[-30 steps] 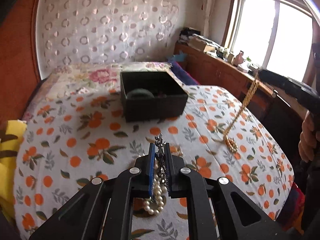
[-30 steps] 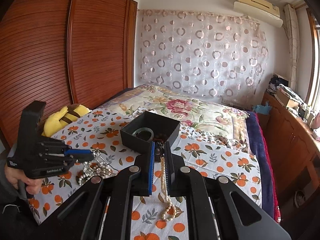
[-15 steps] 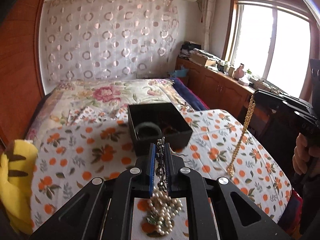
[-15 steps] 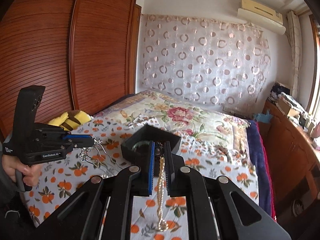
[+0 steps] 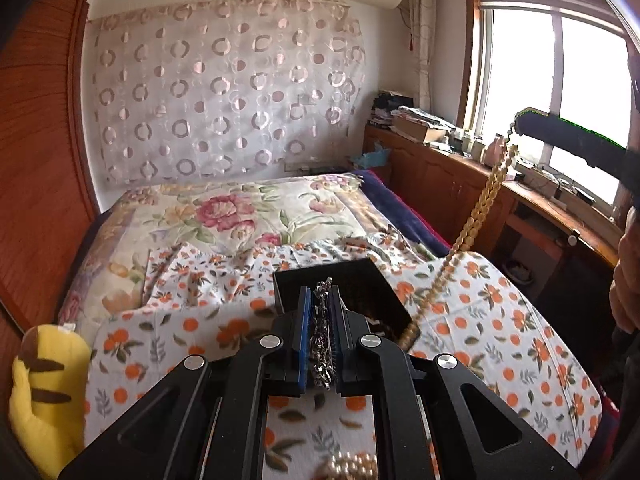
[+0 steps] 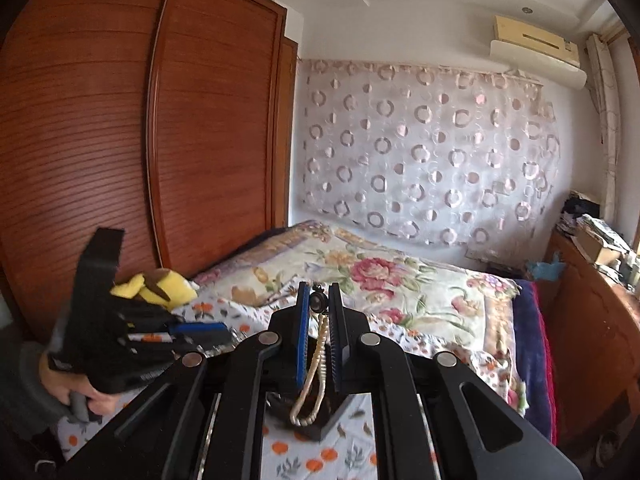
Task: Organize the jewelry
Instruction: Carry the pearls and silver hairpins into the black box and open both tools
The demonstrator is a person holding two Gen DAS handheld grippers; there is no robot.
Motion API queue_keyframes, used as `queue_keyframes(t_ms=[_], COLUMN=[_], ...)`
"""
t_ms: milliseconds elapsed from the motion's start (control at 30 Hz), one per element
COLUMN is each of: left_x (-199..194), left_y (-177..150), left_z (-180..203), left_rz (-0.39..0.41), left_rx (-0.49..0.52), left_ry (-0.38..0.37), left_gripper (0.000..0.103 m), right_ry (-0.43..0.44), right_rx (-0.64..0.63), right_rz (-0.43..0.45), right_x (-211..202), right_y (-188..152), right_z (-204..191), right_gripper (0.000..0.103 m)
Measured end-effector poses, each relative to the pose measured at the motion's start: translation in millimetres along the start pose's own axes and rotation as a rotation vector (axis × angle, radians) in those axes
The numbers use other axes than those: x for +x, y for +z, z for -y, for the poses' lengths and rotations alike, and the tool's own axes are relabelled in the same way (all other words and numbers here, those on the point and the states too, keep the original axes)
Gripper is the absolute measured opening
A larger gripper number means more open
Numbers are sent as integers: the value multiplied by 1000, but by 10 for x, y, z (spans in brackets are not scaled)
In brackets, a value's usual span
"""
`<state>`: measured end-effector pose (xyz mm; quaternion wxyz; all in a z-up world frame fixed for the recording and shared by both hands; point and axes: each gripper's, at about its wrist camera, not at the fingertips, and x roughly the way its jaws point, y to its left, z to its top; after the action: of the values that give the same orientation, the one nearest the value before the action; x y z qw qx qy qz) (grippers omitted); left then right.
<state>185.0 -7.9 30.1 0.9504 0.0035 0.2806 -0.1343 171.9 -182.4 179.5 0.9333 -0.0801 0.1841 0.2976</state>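
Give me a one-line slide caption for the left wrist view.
Left gripper clamps a silver chain before the black box; beaded necklace dangles alongside.

Box (image 5: pixel 372 280): black. Cloth (image 5: pixel 500 320): white, orange-fruit print. Bead strand (image 5: pixel 476 216): amber. Plush (image 5: pixel 44 392): yellow, brown stripes.

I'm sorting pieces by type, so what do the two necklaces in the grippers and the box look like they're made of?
Left gripper: silver chain, dark glinting metal links, likely plated. Right gripper: bead necklace, creamy glossy beads, pearl or imitation; they look yellower against the window. Black box: matte, probably cardboard.
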Motion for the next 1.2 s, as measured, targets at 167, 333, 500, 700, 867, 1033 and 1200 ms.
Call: queue_keyframes(t_ms=[167, 333, 500, 700, 867, 1033, 1200], left_x=[228, 510, 738, 843, 835, 732, 596], left_y=[101, 51, -40, -85, -78, -48, -75], left_z=[-35, -45, -77, -80, -69, -95, -122], left_rz=[-4, -46, -96, -120, -119, -98, -88], left_rx=[-19, -23, -26, -26, -21, -27, -18], left_ry=[-20, -33, -44, -54, -52, -52, -32], left_gripper=[8, 8, 8, 8, 15, 21, 24], right_ry=[13, 21, 39, 56, 55, 56, 57], right_rx=[-7, -8, 3, -6, 6, 17, 23], right_rz=[3, 13, 32, 1, -55, -120, -180], right_x=[192, 299, 325, 533, 743, 915, 1029], right_y=[158, 224, 239, 197, 22, -175, -320], right_z=[101, 179, 203, 201, 196, 166, 120], right_gripper=[11, 11, 11, 11, 11, 11, 11])
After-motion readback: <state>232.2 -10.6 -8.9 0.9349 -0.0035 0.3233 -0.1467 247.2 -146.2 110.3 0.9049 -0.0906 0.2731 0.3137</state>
